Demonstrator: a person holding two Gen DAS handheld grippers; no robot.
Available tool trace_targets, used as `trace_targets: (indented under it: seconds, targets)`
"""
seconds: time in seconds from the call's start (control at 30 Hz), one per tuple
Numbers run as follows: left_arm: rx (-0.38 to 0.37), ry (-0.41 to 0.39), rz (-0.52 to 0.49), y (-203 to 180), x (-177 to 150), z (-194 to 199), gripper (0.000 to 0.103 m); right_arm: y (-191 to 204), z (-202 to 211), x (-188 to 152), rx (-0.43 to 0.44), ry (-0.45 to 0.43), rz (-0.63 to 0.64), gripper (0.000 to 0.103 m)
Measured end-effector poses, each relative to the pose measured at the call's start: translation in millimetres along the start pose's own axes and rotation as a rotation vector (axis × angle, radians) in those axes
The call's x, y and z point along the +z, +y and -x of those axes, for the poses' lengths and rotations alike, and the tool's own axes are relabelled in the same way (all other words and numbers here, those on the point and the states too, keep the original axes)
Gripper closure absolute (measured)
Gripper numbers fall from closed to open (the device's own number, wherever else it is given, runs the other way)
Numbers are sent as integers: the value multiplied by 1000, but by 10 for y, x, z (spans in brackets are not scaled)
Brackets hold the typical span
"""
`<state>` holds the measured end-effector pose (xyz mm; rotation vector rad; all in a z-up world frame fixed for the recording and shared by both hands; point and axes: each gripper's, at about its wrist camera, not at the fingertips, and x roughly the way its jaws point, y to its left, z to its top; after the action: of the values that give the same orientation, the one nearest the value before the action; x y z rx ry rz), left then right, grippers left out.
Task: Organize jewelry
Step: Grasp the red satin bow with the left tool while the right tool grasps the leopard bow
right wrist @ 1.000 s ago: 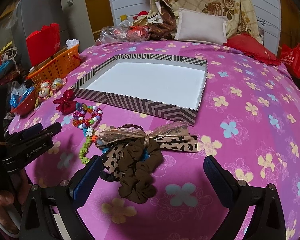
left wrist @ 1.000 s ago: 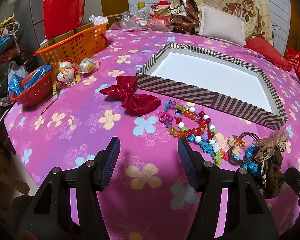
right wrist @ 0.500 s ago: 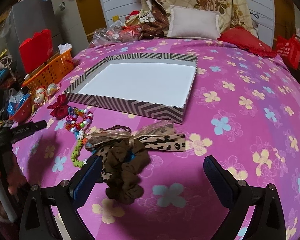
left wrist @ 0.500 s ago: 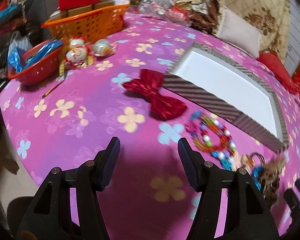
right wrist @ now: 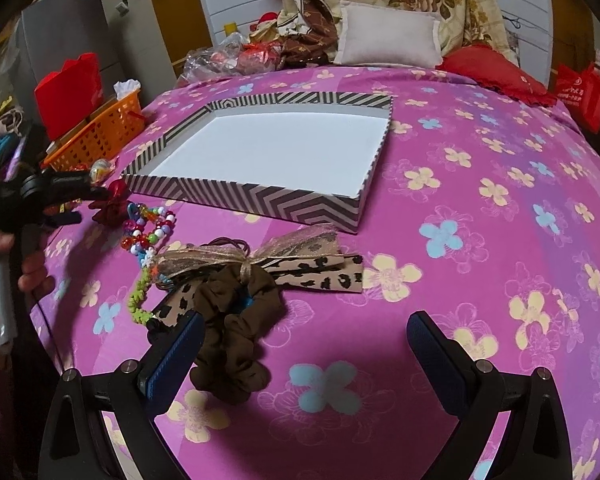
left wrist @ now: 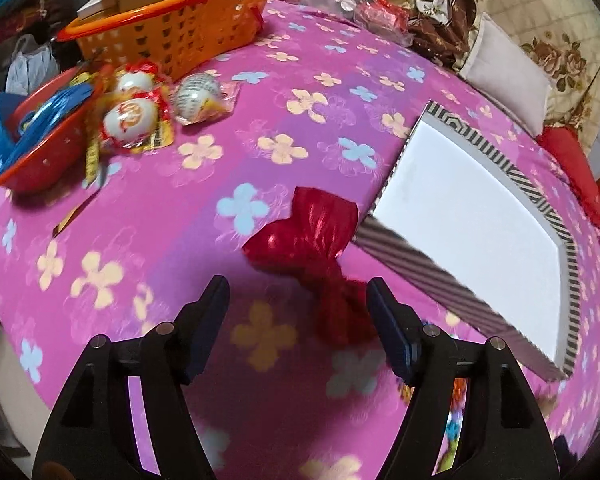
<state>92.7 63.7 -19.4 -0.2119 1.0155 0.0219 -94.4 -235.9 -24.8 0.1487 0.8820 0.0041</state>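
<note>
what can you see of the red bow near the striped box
The red bow is shiny, crinkled, foil-like fabric: two puffed loops pinched at a narrow middle. It lies flat and slanted on the pink flowered cloth, just off the near left corner of the striped box, its nearer loop partly behind one finger of the open left gripper. Whether the finger touches it is unclear.

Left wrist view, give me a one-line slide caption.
Open left hand-held gripper closing in on the red bow beside the empty striped box.

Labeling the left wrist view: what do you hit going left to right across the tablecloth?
Red bowl → wrapped white balls → red bow → striped tray. The orange basket sits farther back, spanning several, so it is left out.
</note>
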Motion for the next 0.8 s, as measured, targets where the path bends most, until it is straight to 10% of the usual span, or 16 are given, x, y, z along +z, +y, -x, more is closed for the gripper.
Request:
trace_targets:
  seconds: [0.43, 0.57, 0.8]
  targets:
    - [61, 20, -10, -108, 59, -322, 32, 132, -348, 174, 78, 22, -1, 3]
    - [104, -6, -54, -183, 43, -361, 32, 78, -370, 152, 111, -1, -26, 39]
    - [70, -32, -88, -232, 20, -329, 84, 63, -299, 99, 189, -22, -16, 72]
